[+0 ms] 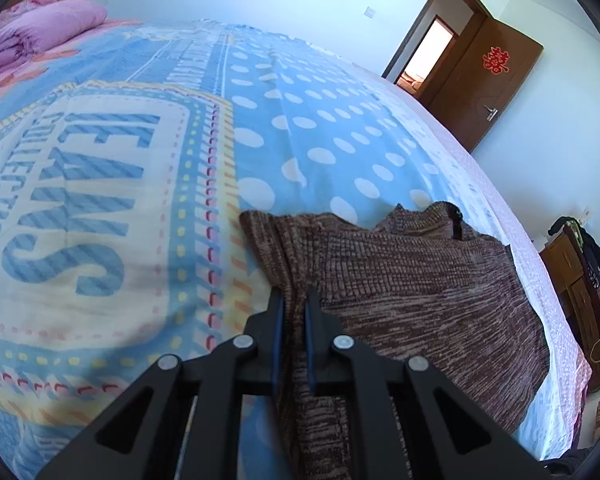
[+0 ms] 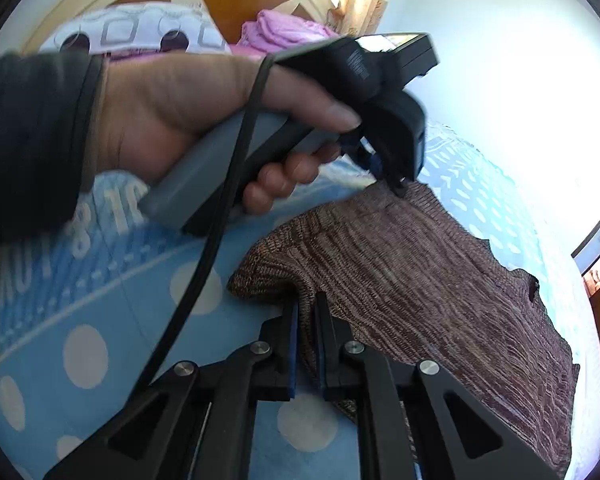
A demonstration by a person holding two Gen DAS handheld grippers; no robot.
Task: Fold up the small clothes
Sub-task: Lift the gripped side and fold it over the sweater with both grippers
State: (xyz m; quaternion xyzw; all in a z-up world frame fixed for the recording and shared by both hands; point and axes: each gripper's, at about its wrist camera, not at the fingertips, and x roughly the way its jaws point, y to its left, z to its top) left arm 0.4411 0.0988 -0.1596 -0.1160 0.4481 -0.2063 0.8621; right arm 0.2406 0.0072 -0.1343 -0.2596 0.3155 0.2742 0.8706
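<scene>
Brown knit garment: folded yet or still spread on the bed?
Spread: the brown knit garment lies mostly flat on the bedsheet, only its edges pinched by both grippers.

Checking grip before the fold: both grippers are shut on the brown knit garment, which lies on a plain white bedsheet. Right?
Not quite. The left gripper and right gripper do pinch the brown knit garment, but the bedsheet is blue with white dots and lettering, as the left wrist view shows.

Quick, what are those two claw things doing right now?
Left gripper: shut on the brown knit garment's edge.
Right gripper: shut on another edge of the same garment.
</scene>
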